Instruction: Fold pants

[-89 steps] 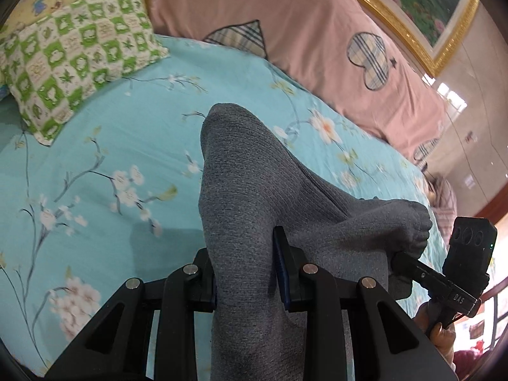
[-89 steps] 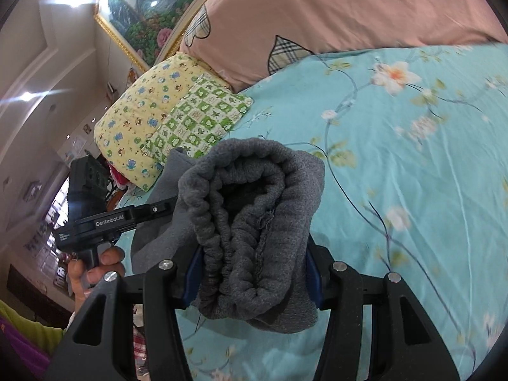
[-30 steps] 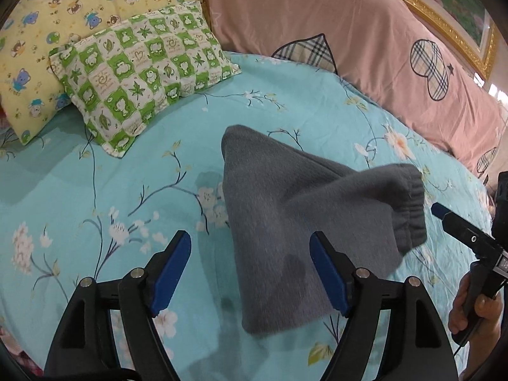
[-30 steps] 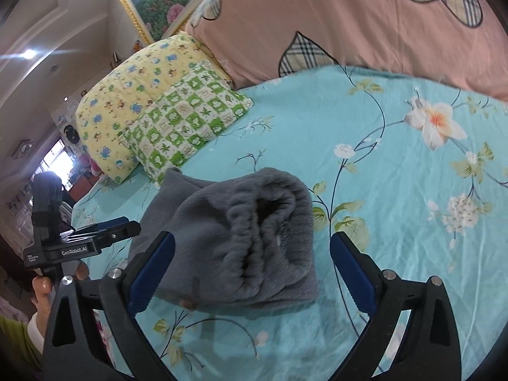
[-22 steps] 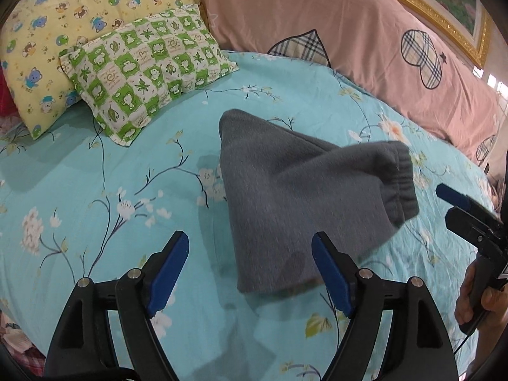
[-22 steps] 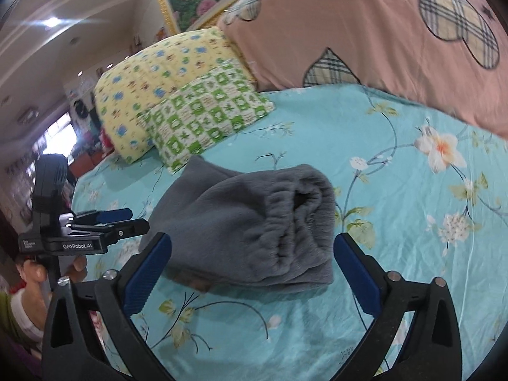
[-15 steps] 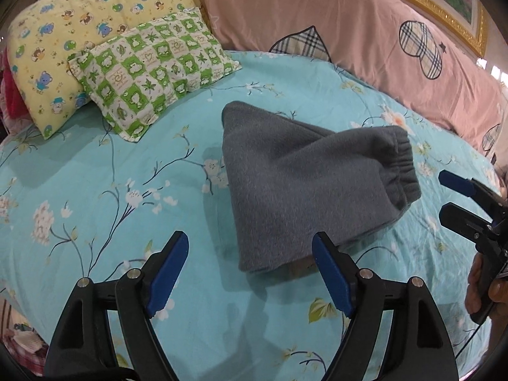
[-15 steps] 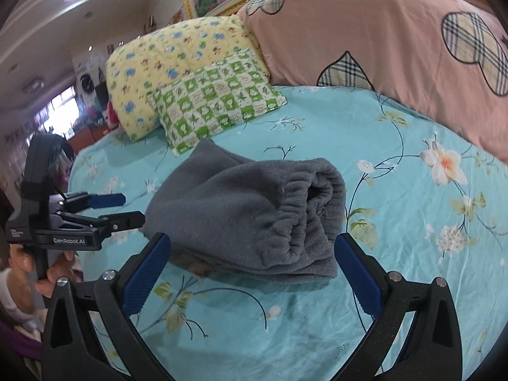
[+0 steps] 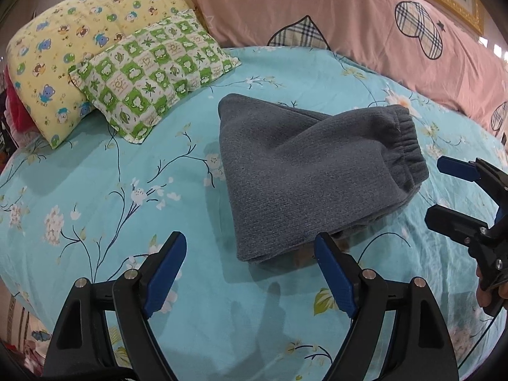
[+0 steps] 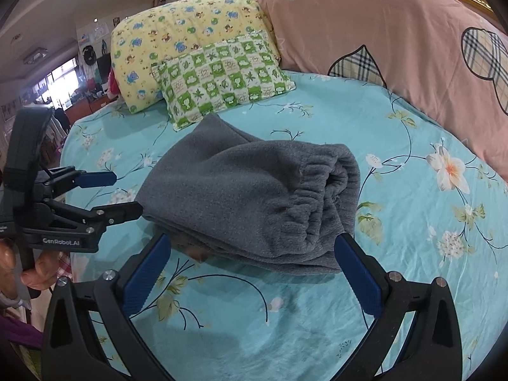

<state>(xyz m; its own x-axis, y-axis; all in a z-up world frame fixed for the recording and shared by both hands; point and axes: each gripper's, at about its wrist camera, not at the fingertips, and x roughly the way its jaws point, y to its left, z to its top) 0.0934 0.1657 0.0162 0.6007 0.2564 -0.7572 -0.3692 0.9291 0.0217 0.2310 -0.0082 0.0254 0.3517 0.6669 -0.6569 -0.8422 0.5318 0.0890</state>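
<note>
Lying folded on bed (image 9: 95,197): grey pants (image 9: 304,171) | left gripper (image 9: 250,254) jaws apart, just widened, empty, at 6 o'clock | right gripper (image 10: 254,250) apart, empty

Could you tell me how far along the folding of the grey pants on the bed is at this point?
It looks essentially done: the grey pants lie as a compact folded bundle on the floral bedsheet, elastic waistband at one end. Nothing is in hand; the left claw, whose jaws have just been opening, and the right claw are both open and clear of the fabric. At most, a slight squaring of the uneven lower edge is left.
</note>
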